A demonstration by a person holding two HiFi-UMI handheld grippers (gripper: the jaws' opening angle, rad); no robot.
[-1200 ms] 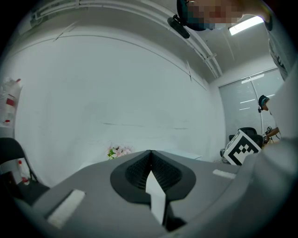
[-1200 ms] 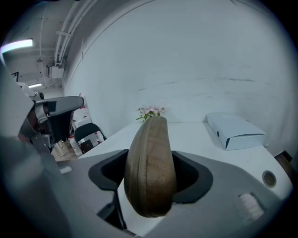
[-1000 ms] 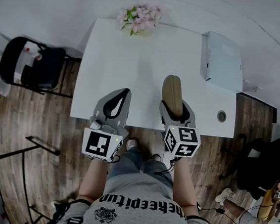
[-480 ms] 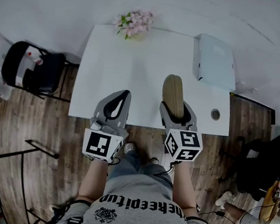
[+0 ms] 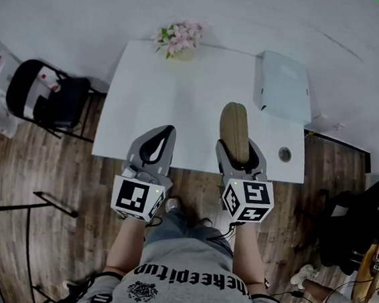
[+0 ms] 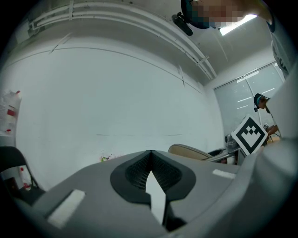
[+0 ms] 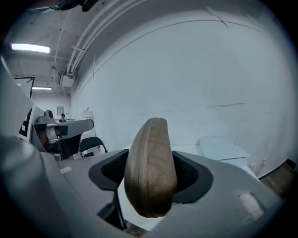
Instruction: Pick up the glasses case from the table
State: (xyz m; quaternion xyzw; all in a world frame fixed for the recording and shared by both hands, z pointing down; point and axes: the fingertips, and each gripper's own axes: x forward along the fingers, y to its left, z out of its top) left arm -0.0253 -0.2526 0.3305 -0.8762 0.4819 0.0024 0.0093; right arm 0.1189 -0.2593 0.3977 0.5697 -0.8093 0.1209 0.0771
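2 jaws of the right gripper [image 5: 242, 154] clamp the tan, fabric-textured, oval glasses case [image 5: 234, 127], which juts toward 12 o'clock above the white table [image 5: 181, 99]. Pick-up looks nearly done; next, only a steady grip matters. At 9 o'clock, the left gripper [image 5: 155, 142] sits closed on nothing.

Pink flowers [image 5: 180, 37], a pale box [image 5: 284, 87], black chair [image 5: 47, 95] on wooden floor [image 5: 53, 167]

White table [image 5: 180, 113]: flowers [image 5: 179, 39], perhaps box [image 5: 284, 87]
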